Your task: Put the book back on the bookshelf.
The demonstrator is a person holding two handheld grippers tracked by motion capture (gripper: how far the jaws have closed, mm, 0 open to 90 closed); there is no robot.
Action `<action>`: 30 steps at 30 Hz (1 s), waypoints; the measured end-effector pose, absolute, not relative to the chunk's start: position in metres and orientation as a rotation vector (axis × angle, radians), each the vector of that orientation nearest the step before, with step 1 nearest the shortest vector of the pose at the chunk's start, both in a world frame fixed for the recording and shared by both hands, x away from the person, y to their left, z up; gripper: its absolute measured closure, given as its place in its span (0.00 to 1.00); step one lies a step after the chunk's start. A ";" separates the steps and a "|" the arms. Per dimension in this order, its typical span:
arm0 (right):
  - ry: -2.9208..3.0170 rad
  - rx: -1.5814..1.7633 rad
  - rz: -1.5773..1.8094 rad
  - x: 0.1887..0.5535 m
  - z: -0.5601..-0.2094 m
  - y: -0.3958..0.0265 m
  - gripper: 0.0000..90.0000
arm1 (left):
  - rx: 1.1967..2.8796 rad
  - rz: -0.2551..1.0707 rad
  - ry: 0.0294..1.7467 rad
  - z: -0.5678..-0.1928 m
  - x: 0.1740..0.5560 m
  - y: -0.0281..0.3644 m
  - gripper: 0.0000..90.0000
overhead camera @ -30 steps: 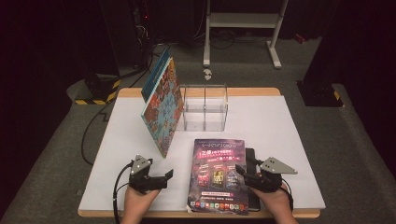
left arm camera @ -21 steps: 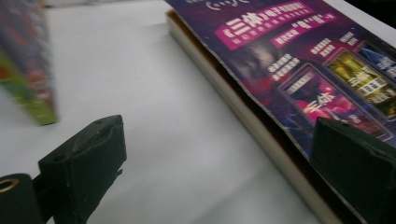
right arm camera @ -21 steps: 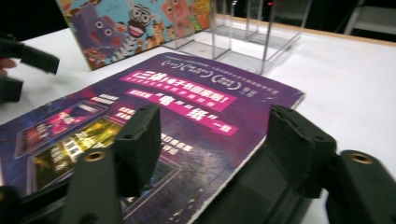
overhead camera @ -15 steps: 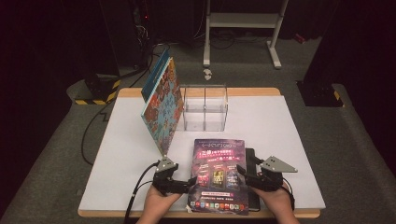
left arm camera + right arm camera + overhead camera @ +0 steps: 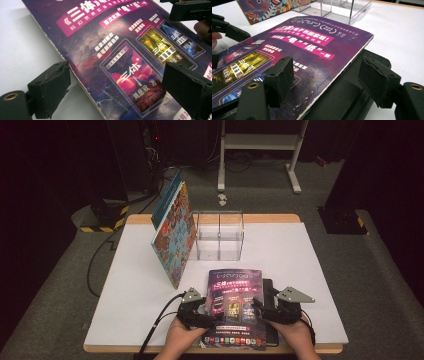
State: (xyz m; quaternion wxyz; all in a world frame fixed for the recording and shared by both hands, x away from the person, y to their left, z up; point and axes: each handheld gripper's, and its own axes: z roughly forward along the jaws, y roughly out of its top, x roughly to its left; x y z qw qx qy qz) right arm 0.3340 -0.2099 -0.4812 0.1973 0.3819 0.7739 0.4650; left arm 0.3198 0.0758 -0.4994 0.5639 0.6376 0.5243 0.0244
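A purple book (image 5: 233, 295) with pink banners lies flat at the table's near edge, its right side resting on a flat black object (image 5: 270, 292). My left gripper (image 5: 208, 312) stands open astride the book's left edge (image 5: 82, 82): one jaw over the white table, the other over the cover. Its jaws have just been closing a little, and the pads do not press. My right gripper (image 5: 258, 306) is open astride the book's right edge (image 5: 342, 72), one jaw over the cover and one over the black object (image 5: 347, 97). Its jaws have just been opening.
A colourful picture book (image 5: 173, 237) leans against a clear acrylic two-bay holder (image 5: 219, 236) at the back of the white table (image 5: 310, 265). Both hands are at the front wooden edge (image 5: 125, 349). Cables trail from the left gripper toward the left.
My left gripper has slid right across the table up to the purple book's left edge. The right hand has stayed at the book's right edge.
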 end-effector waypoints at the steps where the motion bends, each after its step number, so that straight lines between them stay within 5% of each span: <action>1: 2.168 1.071 1.301 0.334 -0.481 -0.210 0.31 | 1.495 0.055 1.237 -0.499 0.320 0.075 0.09; 23: 2.150 1.100 1.300 0.335 -0.480 -0.212 0.31 | 1.500 0.105 1.242 -0.498 0.318 0.070 0.06; 30: 2.157 1.096 1.296 0.334 -0.481 -0.211 0.31 | 1.453 -0.009 1.329 -0.503 0.323 0.070 0.00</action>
